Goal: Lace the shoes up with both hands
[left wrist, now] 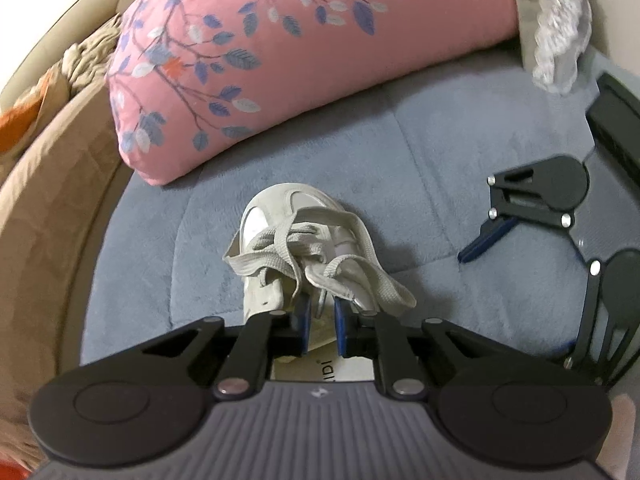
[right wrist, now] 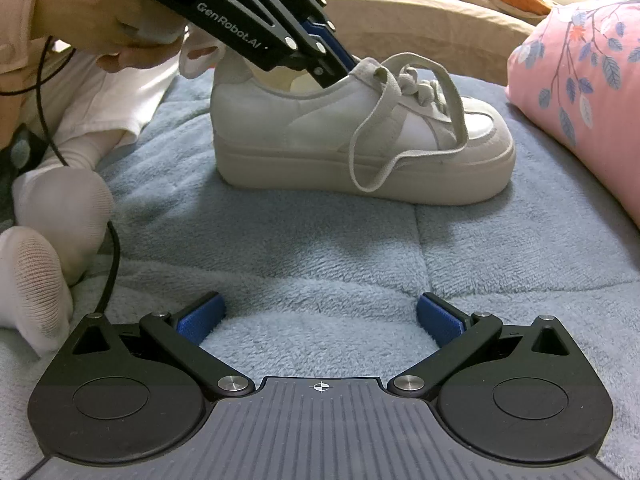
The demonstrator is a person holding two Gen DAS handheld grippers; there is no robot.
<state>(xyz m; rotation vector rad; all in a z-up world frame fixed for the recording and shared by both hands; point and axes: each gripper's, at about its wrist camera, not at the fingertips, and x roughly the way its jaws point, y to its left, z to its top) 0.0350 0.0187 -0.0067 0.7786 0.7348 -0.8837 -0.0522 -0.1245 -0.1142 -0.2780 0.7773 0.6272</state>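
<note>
White shoe (right wrist: 320, 136), grey laces (left wrist: 304, 256); blue blanket (right wrist: 320, 248); pink pillow (left wrist: 280, 60), blue leaves.

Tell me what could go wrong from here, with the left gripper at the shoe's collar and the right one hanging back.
1. The left gripper sits at the shoe opening with its fingers close together; whether it holds the tongue or a lace is unclear, so a pull might lift or tip the shoe.
2. A loose lace loop hangs down the side and could snag.
3. The right gripper is open and well away from the shoe on the soft blanket, so nothing steadies it.
</note>
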